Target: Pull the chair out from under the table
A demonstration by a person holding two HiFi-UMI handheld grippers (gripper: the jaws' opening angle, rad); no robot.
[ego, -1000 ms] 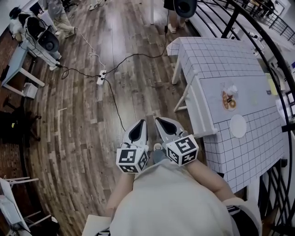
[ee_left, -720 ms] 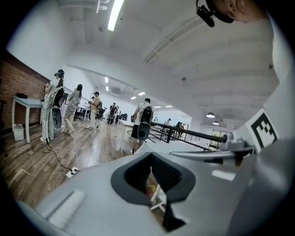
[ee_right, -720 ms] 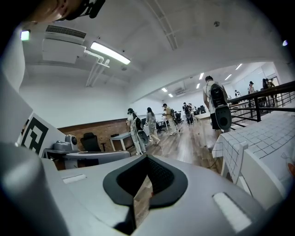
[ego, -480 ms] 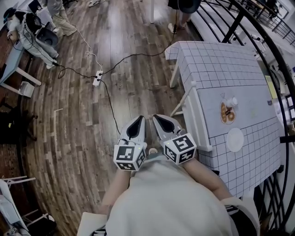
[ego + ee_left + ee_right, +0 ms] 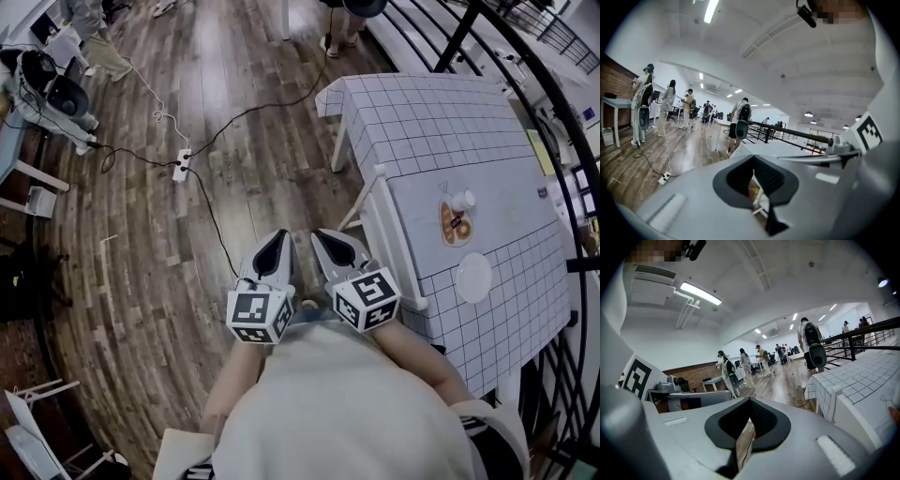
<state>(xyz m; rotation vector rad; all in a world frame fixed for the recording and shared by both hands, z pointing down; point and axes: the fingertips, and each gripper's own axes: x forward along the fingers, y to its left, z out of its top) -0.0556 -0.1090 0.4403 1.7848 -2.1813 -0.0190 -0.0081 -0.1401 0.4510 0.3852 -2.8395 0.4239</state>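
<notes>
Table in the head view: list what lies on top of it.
A checked cloth covers it. On that lie a white plate, an orange-brown dish with a small white thing at its edge, and a yellow sheet. The cloth hides the surface beneath.

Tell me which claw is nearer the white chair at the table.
Right. The right claw sits close beside the chair, not touching it; the left claw is farther off, over the wood floor.

White chair (image 5: pixel 394 239); white tablecloth (image 5: pixel 431 112) with a dark grid; brown plank floor (image 5: pixel 141 244); white plate (image 5: pixel 473 277).
</notes>
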